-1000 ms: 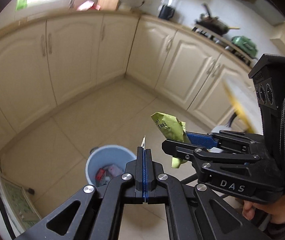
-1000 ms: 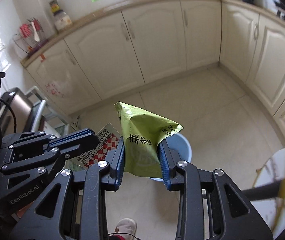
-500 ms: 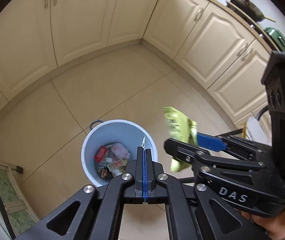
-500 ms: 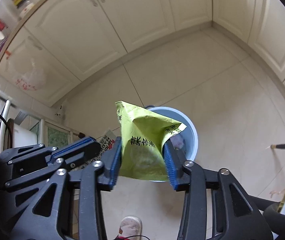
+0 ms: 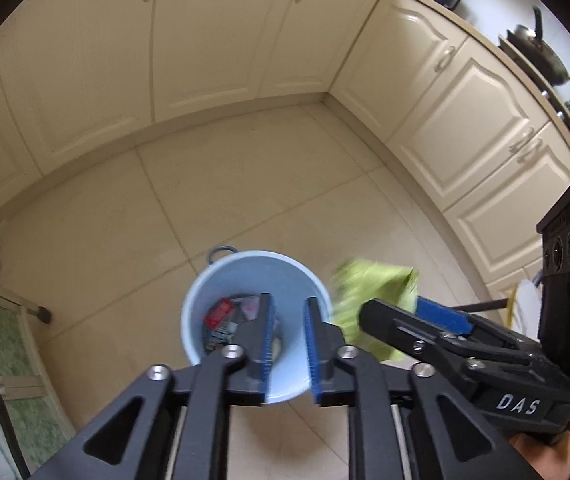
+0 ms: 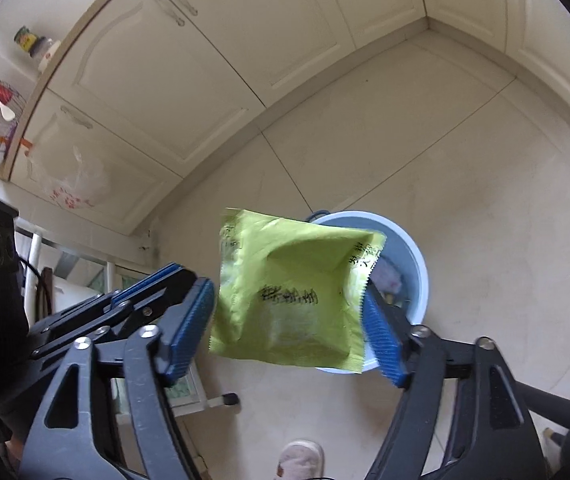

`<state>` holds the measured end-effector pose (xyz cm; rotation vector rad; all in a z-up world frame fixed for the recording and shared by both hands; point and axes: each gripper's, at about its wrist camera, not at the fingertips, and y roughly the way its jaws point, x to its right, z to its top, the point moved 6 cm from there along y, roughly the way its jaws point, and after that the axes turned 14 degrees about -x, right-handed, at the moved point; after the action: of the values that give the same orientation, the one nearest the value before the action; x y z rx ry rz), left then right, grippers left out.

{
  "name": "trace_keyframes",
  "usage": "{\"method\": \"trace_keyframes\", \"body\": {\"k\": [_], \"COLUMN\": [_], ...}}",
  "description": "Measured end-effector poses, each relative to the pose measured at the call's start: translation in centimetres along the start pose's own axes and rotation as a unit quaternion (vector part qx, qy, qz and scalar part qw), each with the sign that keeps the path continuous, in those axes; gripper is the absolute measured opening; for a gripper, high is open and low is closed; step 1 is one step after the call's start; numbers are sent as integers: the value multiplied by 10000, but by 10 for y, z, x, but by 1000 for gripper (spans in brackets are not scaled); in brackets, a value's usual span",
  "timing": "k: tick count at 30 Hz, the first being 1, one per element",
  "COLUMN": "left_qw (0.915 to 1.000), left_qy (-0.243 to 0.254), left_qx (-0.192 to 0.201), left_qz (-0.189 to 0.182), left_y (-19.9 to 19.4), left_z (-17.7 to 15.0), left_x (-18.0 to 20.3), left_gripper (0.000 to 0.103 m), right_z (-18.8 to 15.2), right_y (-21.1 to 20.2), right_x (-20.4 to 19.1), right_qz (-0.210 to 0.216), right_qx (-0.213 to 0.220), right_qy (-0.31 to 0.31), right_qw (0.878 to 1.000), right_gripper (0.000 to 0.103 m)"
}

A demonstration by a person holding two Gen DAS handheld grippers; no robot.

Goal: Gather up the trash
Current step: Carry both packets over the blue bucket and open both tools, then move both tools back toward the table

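Green wrapper (image 6: 289, 296) hangs between the right gripper (image 6: 285, 324) jaws, over the near left rim of the blue bin (image 6: 413, 256) on the floor. Jaws are opening; pads look clear of the wrapper on both sides, so released, about to drop. Left gripper (image 5: 287, 336) jaws are opening too, nothing between them, right above the bin. The wrapper is light, thin, crinkly foil; likely flutters and could miss. Best held at a flat sealed edge. Versus a second ago: both grippers are lower and closer to the bin, the right was clamped on the wrapper, and the small scrap in the left is gone.
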<state>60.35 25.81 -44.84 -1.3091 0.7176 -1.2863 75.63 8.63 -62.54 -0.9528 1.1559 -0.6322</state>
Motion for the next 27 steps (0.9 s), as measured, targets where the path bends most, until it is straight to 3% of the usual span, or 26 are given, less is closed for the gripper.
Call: {"method": "trace_keyframes", "body": {"k": [3, 5, 9, 12, 18, 22, 27], "left_qw": [9996, 9992, 9984, 9966, 9908, 9788, 9635], "left_qy": [-192, -335, -308, -294, -264, -90, 330], "left_qx": [53, 55, 156, 326, 933, 1639, 2369], "left_qz": [216, 214, 456, 698, 948, 1223, 1201], "left_y": [0, 1, -13, -34, -93, -149, -216], "left_z": [-2, -6, -16, -29, -52, -73, -114], "left_x": [-7, -12, -17, -14, 10, 40, 98], "left_gripper": [42, 44, 46, 56, 65, 75, 88], "right_z": [1, 3, -2, -8, -25, -52, -106], "right_y": [5, 8, 3, -12, -84, -151, -240], "right_x": [0, -3, -13, -27, -70, -104, -134], "right_qz": [96, -22, -244, -645, -1316, -1462, -1766], "right_qx": [23, 106, 147, 205, 737, 1256, 1884], "right_qy": [-22, -48, -145, -307, -673, -889, -881], "right_qw": [9999, 9999, 9995, 9972, 9863, 9772, 9620], "right_gripper": [88, 96, 97, 97, 103, 103, 103]}}
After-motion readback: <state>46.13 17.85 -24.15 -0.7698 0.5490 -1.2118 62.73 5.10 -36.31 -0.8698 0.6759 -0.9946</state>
